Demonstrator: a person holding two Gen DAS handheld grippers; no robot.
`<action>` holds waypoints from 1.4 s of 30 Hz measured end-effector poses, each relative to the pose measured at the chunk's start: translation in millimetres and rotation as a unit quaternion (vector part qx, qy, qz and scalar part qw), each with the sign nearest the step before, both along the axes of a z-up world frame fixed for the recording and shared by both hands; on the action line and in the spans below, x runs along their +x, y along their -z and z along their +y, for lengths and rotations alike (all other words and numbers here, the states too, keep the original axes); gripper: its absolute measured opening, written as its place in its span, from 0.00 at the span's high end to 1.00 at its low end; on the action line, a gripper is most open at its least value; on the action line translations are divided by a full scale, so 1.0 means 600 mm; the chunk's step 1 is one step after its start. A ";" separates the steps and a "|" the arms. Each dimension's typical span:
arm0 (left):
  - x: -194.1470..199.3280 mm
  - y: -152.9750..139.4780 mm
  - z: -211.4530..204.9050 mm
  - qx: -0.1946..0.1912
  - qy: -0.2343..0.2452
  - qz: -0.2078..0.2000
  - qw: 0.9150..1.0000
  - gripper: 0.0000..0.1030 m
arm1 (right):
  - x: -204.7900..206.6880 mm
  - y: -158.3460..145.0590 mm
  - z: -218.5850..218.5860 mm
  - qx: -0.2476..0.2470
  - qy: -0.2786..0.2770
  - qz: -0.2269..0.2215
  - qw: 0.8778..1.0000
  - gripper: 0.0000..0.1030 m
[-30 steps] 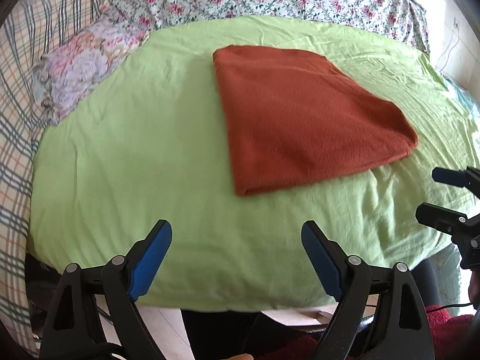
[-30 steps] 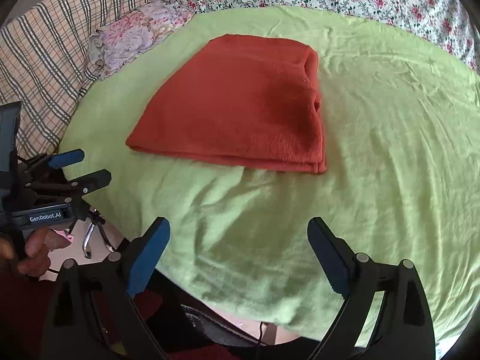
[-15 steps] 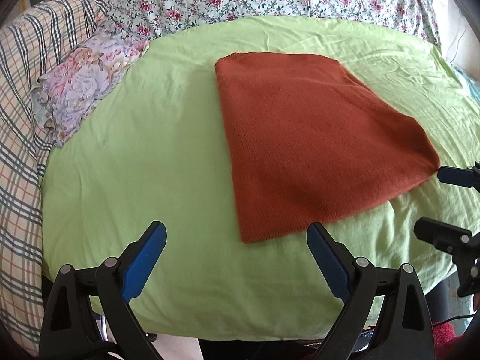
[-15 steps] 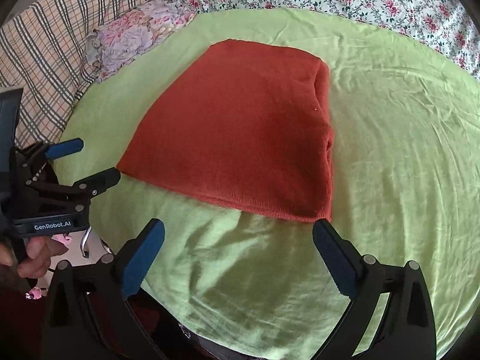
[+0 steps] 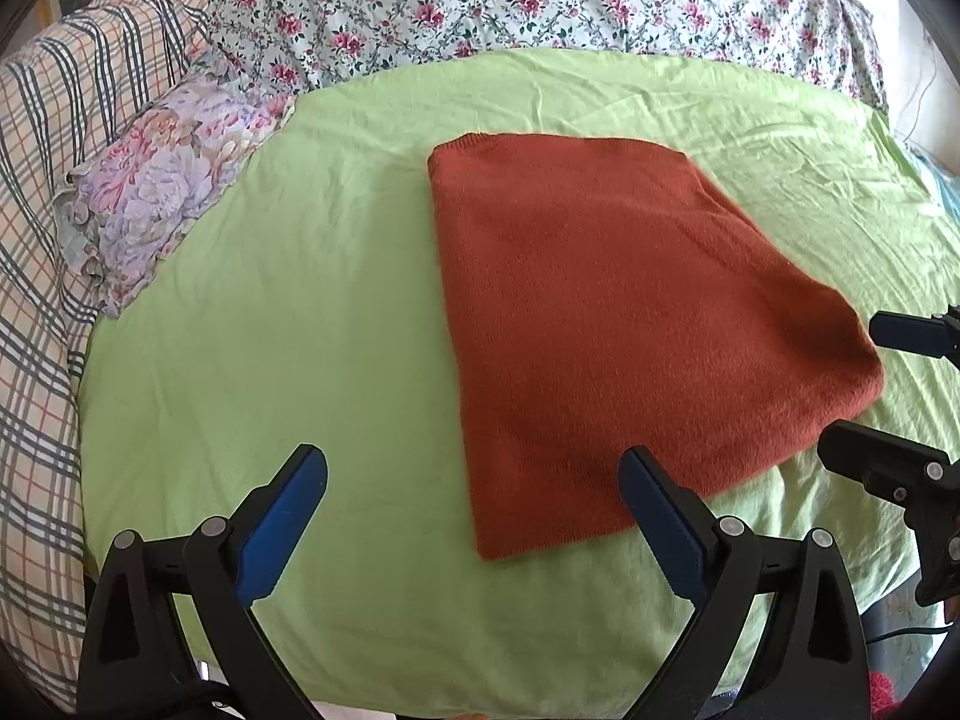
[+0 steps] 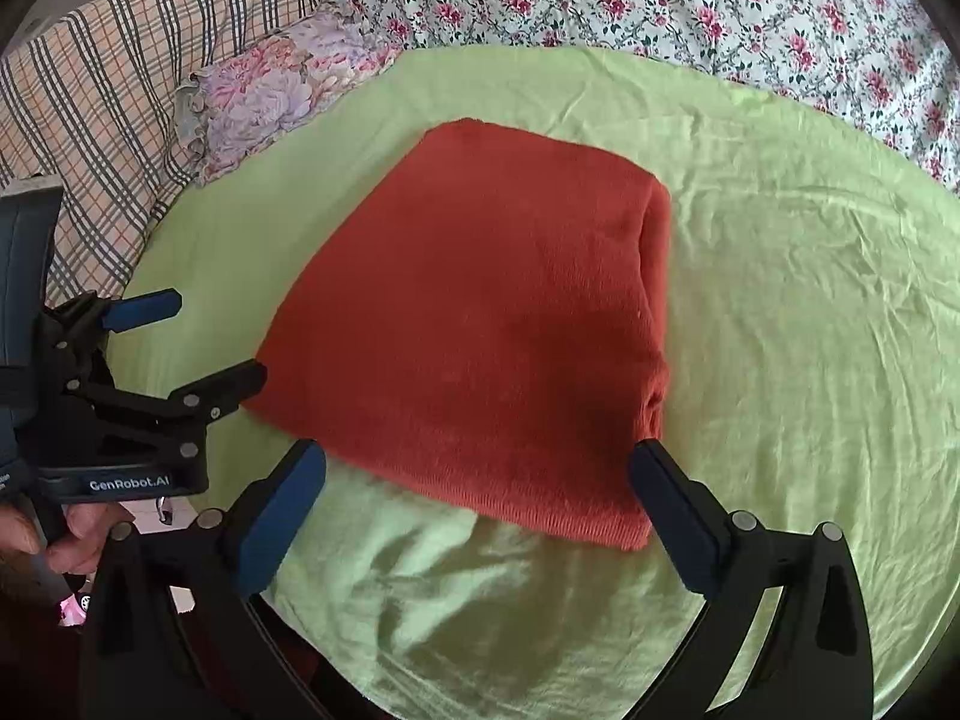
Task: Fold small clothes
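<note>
- A rust-orange knitted garment (image 5: pixel 606 324), folded into a flat, roughly four-sided stack, lies on a light green sheet (image 5: pixel 300 312) spread over a bed — it sits a little right of the sheet's middle in the left wrist view.
- In the right wrist view the same garment (image 6: pixel 486 324) shows a folded, doubled edge along its right side, and its near hem lies flat on the green sheet (image 6: pixel 780 330).
- The left gripper (image 5: pixel 474 480), black with blue pads, hovers at the near edge of the sheet; its jaws have just been opening and now stand wide, with nothing pressed between them. Its right finger is seen in front of the garment's near left corner; contact cannot be told.
- The right gripper (image 6: pixel 477 480) hangs over the garment's near hem — its jaws have also just been opening and stand wide, spanning the hem without pinching it.
- A hand (image 6: pixel 72 534) at the near left of the right wrist view holds the left gripper's handle.
- A small pillow with lilac and pink flowers (image 5: pixel 162 192) rests at the far left of the sheet, touching a beige plaid cloth (image 5: pixel 42 240).
- A white bedcover printed with red roses (image 5: pixel 540 0) lies along the far side.
</note>
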State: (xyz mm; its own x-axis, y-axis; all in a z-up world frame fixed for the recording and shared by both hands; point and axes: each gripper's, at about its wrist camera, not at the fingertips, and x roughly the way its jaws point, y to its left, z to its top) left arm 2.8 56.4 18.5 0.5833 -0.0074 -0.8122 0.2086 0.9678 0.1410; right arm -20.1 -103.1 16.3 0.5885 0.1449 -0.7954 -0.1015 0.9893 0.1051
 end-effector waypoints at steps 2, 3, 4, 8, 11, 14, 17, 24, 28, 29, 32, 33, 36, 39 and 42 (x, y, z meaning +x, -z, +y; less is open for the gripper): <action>0.005 0.000 -0.002 0.000 -0.002 0.001 1.000 0.04 | 0.008 -0.002 0.000 -0.002 -0.002 0.000 1.000 0.01; 0.008 0.000 -0.001 -0.002 -0.004 0.002 1.000 0.04 | 0.013 -0.002 0.000 -0.004 -0.002 0.001 1.000 0.01; 0.012 0.001 0.000 -0.005 -0.005 0.003 1.000 0.04 | 0.016 -0.002 0.000 -0.004 -0.002 0.002 1.000 0.01; 0.024 0.001 0.003 -0.012 -0.010 0.006 1.000 0.04 | 0.028 0.000 0.002 -0.004 -0.003 0.006 1.000 0.01; 0.027 0.001 0.003 -0.012 -0.010 0.006 1.000 0.04 | 0.037 0.001 0.002 -0.003 -0.007 0.008 1.000 0.01; 0.031 0.002 0.001 -0.013 -0.011 0.008 1.000 0.04 | 0.042 0.004 0.005 -0.002 -0.009 0.011 1.000 0.01; 0.031 0.004 -0.003 -0.016 -0.012 0.011 1.000 0.04 | 0.048 0.006 0.003 -0.002 -0.010 0.014 1.000 0.01; 0.028 0.006 -0.014 -0.018 -0.011 0.011 1.000 0.04 | 0.051 0.007 -0.002 0.004 -0.001 0.015 1.000 0.01; 0.023 0.005 -0.019 -0.019 -0.012 0.010 1.000 0.04 | 0.052 0.009 -0.008 0.004 0.001 0.016 1.000 0.01; 0.022 0.004 -0.020 -0.019 -0.011 0.010 1.000 0.04 | 0.051 0.010 -0.009 0.004 0.002 0.017 1.000 0.01; 0.021 0.004 -0.022 -0.019 -0.012 0.009 1.000 0.04 | 0.050 0.011 -0.014 0.005 0.005 0.018 1.000 0.01; 0.020 0.003 -0.022 -0.019 -0.012 0.008 1.000 0.04 | 0.051 0.011 -0.015 0.006 0.005 0.018 1.000 0.01; 0.019 0.000 -0.023 -0.019 -0.011 0.007 1.000 0.04 | 0.050 0.011 -0.016 0.006 0.007 0.017 1.000 0.01; 0.017 -0.002 -0.023 -0.020 -0.010 0.005 1.000 0.04 | 0.047 0.010 -0.015 0.006 0.009 0.017 1.000 0.01; 0.016 -0.005 -0.022 -0.020 -0.009 0.002 1.000 0.04 | 0.048 0.010 -0.016 0.006 0.008 0.017 1.000 0.01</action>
